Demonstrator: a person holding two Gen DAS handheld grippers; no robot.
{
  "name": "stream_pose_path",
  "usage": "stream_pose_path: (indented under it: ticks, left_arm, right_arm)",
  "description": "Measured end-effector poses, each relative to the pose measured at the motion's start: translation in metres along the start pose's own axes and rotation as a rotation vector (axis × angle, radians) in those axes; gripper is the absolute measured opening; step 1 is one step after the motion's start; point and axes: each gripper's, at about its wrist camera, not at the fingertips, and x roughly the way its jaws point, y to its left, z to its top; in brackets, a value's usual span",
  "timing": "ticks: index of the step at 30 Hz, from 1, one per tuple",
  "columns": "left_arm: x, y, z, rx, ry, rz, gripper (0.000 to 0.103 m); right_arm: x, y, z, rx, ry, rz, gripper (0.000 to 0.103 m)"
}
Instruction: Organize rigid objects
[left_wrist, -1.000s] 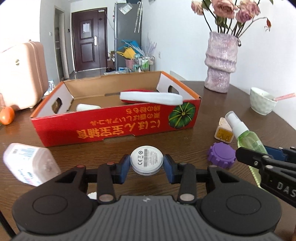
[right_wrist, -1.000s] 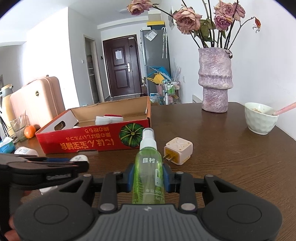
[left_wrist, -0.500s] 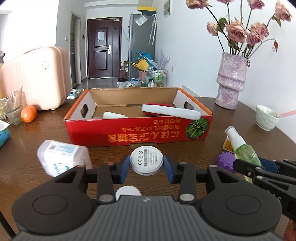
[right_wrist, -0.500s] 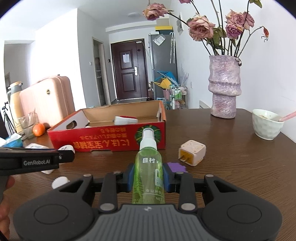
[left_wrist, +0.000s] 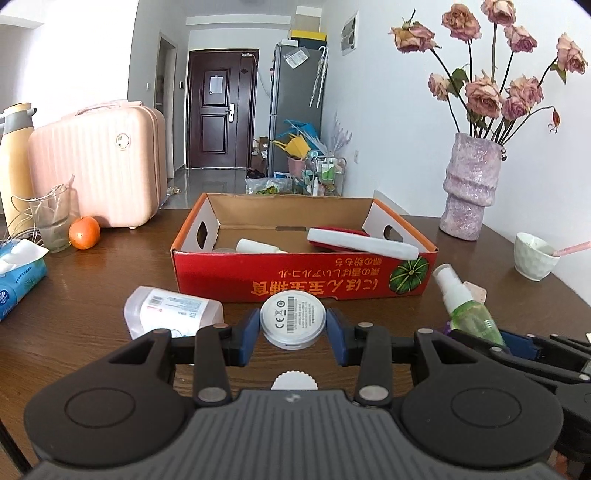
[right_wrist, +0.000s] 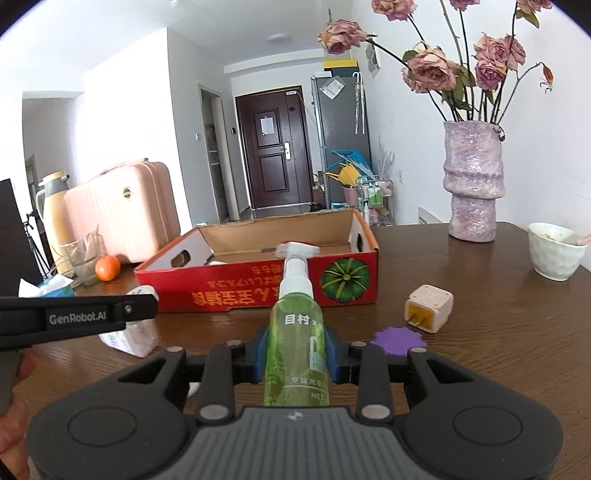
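**tidy_bot:** Two items are held at once. A white puck (left_wrist: 293, 319) is pinched by the left gripper (left_wrist: 293, 325) at lower centre; a green spray bottle (right_wrist: 296, 334) is clamped by the right gripper (right_wrist: 296, 350). The red box (left_wrist: 303, 284) sits mid-frame.

**rigwatcher:** Risk: the round puck could be squeezed out sideways (smooth rim), or the box wall clipped. "GenRobot.AI" can be read at left; "目村" on the bottle; CE on the puck.

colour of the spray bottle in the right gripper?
Clear green spray bottle with a white pump top; shows best in the right wrist view.
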Motion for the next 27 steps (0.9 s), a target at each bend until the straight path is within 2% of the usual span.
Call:
stream_pose_path:
  ticks: [9, 27]
  left_arm:
    - [-0.006, 0.01, 0.019, -0.02, -0.044, 0.009, 0.04]
    - [0.021, 0.019, 0.063, -0.072, -0.105, 0.05, 0.04]
  right_arm:
    - [0.004, 0.019, 0.018, -0.017, -0.024, 0.014, 0.03]
    - [0.039, 0.029, 0.065, 0.0, -0.099, 0.004, 0.03]
